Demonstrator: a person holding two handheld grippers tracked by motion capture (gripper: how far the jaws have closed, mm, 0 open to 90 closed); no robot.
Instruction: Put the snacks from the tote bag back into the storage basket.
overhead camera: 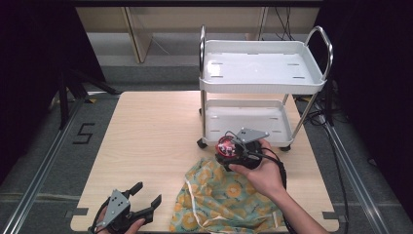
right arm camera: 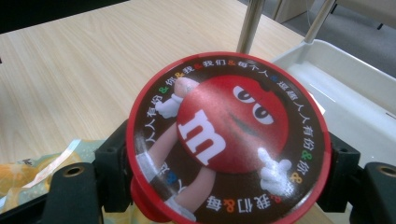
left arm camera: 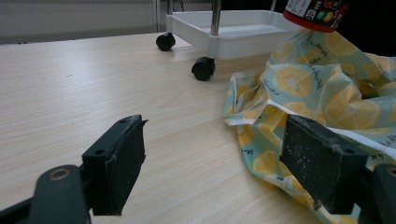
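At five o'clock on the pale wooden surface (overhead camera: 146, 131), the right tool (overhead camera: 228, 146) clamps a round red-lidded candy tin (right arm camera: 229, 140) above the lemon-print cloth bag (overhead camera: 224, 197); the left tool (overhead camera: 146, 195) gapes empty at seven o'clock

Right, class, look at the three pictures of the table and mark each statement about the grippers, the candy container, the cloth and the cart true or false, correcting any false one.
1. The right gripper is shut on the round candy container. True.
2. The left gripper holds the lemon-print cloth. False: its jaws stand open and hold nothing, just beside the cloth.
3. The white cart stands on the table. True: its black wheels rest on the wood.
4. The cart's top tray is full of boxes. False: it is bare.
5. The candy container's lid shows a red character with a white letter m. True.
6. The cloth is folded neatly on the cart's lower shelf. False: it lies crumpled on the table.
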